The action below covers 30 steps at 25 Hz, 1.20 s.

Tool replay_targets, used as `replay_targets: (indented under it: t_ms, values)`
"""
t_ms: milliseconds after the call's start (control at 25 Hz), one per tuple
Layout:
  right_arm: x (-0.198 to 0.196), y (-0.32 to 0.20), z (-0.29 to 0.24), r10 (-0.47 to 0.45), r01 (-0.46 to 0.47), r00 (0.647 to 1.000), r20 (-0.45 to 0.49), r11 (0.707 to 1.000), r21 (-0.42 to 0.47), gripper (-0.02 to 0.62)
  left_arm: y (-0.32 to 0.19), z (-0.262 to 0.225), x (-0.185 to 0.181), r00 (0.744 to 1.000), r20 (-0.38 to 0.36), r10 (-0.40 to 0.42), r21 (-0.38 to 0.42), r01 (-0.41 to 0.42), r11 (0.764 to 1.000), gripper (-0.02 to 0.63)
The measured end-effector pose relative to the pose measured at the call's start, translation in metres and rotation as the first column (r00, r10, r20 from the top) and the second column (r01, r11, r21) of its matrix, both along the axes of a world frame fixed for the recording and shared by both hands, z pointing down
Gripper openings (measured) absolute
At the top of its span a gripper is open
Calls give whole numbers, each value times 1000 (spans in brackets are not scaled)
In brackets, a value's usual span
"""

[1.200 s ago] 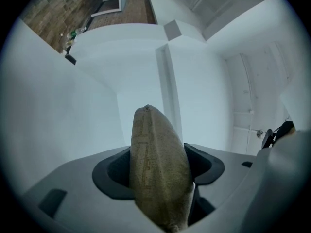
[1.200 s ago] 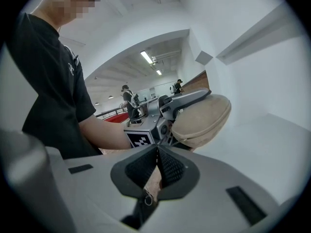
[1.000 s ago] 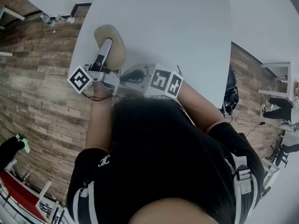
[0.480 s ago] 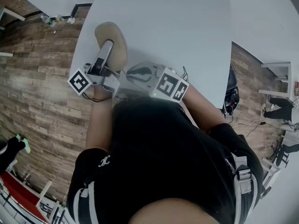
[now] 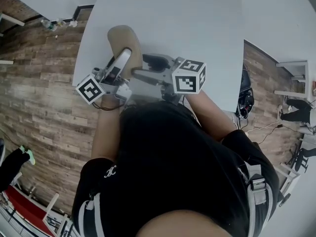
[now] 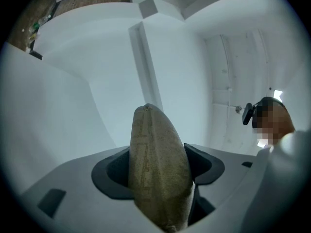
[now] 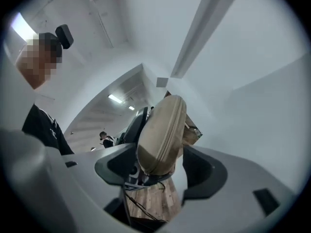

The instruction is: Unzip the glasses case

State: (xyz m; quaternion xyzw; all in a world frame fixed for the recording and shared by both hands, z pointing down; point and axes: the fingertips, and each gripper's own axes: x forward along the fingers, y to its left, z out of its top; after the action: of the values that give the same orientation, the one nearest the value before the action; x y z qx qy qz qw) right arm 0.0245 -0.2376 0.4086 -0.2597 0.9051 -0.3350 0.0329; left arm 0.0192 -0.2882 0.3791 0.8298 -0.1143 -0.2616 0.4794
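**Left gripper clamps glasses case as right one spreads wide**

A person in a black top (image 5: 173, 172) leaned over the near edge of a white bench (image 5: 197, 19), a gripper in each hand. The left gripper (image 6: 160, 174) had its fingers (image 6: 111, 171) closed on the flanks of a tan glasses case (image 5: 123, 41). It held the case on edge, with the rounded far end sticking out well past the fingertips. From the head view the case sat over the bench's near left corner. Whether it touched the surface could not be told. A stitched seam ran up the case's narrow edge, and no view showed whether the zip was open.

Just beside it, the right gripper (image 7: 160, 171) had its fingers (image 7: 206, 171) spread wide after opening moments before. One end of the case showed in the gap between them, with neither pad pressing on it. Each gripper carried a marker cube, the left's (image 5: 90, 89) at the bench's edge and the right's (image 5: 190, 76) close to the person's chest.

A wood-plank floor (image 5: 44, 107) stretched away to the left of the bench. In the right gripper view, other people (image 7: 104, 139) stood far off in the room.
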Motion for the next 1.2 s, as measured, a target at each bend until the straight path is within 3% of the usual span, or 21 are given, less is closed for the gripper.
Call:
replay_targets:
  t_ms: [240,440,560,640,760,840,880,920,960,1000,1040,1120,1160,1200]
  values:
    - [-3,6,5,-59,60,998,20,997,-45,278,9,-1,15,998,69,13,37,-16,999,311]
    - [1,8,9,-68,68,998,-16,998,-19,278,11,2,17,991,134,18,109,-33,993,311]
    - [6,6,12,-56,55,998,-14,998,-31,278,6,7,17,983,183,-34,120,12,993,325]
    - [14,5,16,-32,32,999,5,998,-54,276,0,13,17,953,282,-112,154,70,986,364]
    - [29,3,27,15,-14,1000,5,996,-88,276,-8,27,18,876,439,-201,219,113,969,383]
    - [44,-3,41,75,-80,995,-59,992,-94,275,-13,43,15,843,491,-220,203,135,970,383]
    - [55,-7,53,117,-129,983,-142,988,-80,276,-14,54,12,838,504,-208,170,139,976,383]
    - [68,-11,69,160,-179,952,-260,982,-52,275,-15,65,10,838,513,-185,130,137,982,383]
    - [82,-15,87,196,-219,897,-396,976,-13,276,-14,77,8,835,525,-165,93,136,986,382]
    - [96,-17,106,220,-239,819,-530,970,33,276,-13,87,4,820,549,-160,69,146,987,379]
    - [108,-19,124,230,-238,729,-645,968,76,276,-14,98,-3,786,591,-181,61,180,982,312]
    - [123,-21,154,218,-198,571,-791,972,125,275,-18,114,-18,668,698,-257,96,269,958,2]
    - [127,-21,166,204,-178,522,-828,976,128,275,-18,117,-20,620,733,-279,124,281,952,2]
    - [129,-21,176,188,-166,493,-849,979,120,273,-17,117,-19,598,748,-288,150,270,951,2]
